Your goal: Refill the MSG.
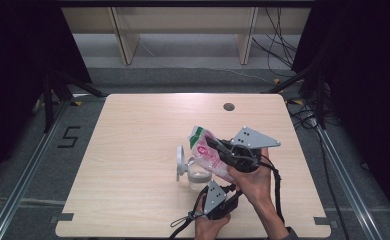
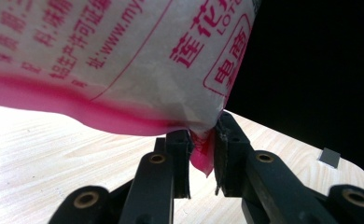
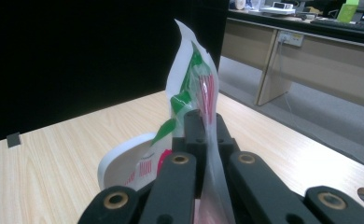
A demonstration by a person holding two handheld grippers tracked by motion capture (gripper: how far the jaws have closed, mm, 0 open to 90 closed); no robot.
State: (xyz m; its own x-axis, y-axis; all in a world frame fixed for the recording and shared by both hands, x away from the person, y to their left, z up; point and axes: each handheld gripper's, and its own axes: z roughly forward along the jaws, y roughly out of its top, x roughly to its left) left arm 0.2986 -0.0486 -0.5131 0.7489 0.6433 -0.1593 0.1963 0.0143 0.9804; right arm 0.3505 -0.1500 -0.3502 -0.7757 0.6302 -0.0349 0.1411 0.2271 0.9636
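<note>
A white, pink and green plastic bag (image 1: 205, 146) hangs tilted above a clear glass jar (image 1: 198, 175), whose white lid (image 1: 181, 161) stands open at its left. My right gripper (image 1: 215, 145) is shut on the bag's side edge. In the right gripper view its jaws pinch the thin film (image 3: 207, 100), with the lid (image 3: 119, 170) behind. My left gripper (image 1: 229, 188) comes up from below, shut on the bag's lower pink corner (image 2: 202, 156). The printed bag (image 2: 124, 56) spreads above those jaws.
The jar stands right of centre on a light wooden table (image 1: 133, 150). A round cable hole (image 1: 228, 106) lies near the table's far edge. Beyond it are desk legs (image 1: 124, 40) and floor cables (image 1: 283, 45). Black stand legs (image 1: 50, 95) flank the table.
</note>
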